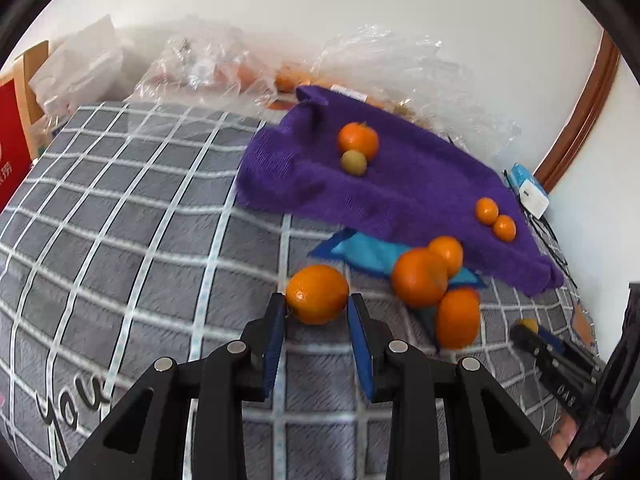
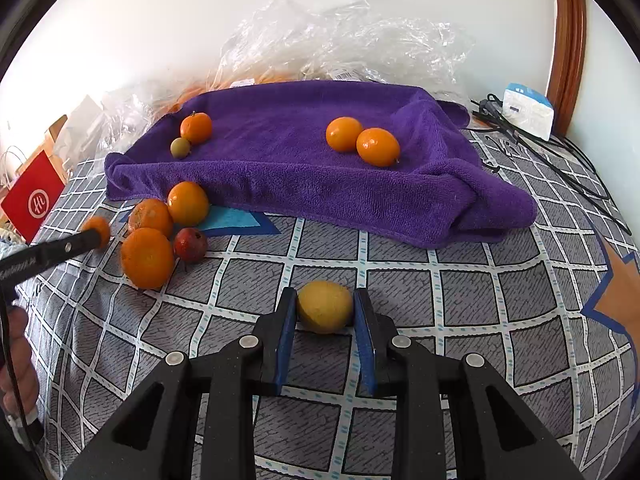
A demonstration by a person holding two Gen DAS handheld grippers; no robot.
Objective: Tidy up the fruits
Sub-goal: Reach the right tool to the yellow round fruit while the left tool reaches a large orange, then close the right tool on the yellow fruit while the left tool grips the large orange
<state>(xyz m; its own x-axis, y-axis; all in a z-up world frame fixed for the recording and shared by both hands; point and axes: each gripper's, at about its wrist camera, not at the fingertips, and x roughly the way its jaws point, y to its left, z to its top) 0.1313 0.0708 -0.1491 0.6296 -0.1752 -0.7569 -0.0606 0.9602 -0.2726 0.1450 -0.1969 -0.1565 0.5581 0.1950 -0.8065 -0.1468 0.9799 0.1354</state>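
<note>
Fruits are gripped on both sides at once: an orange [image 1: 317,294] is pinched between the blue pads [image 1: 275,344] of the left gripper [image 1: 317,307], and a yellow lemon-like fruit [image 2: 325,306] is clamped in the right gripper [image 2: 325,309], both just above the checked grey bedsheet [image 1: 132,220]. Each fruit is taken across its widest part, probably so it cannot roll out during a carry. Outward from the left gripper, at about two o'clock, a cluster of three oranges [image 1: 420,278] is seen huddled on a blue patch beside the purple towel [image 1: 400,184]. Seen from the right wrist, at ten o'clock, that same cluster is joined by a small dark red fruit [image 2: 190,244]. On the towel, two pairs are laid out: an orange with a small green fruit [image 2: 180,147] at eleven o'clock, and two small oranges [image 2: 362,141] touching at one o'clock, which suggests sorting into groups. Crumpled clear plastic bags [image 2: 352,36] are heaped against the wall behind; more orange shapes are hinted inside, too blurred to count. Whether the gripped fruits are touching the sheet cannot be told. A red box [image 2: 32,200] is cut off at nine o'clock.
</note>
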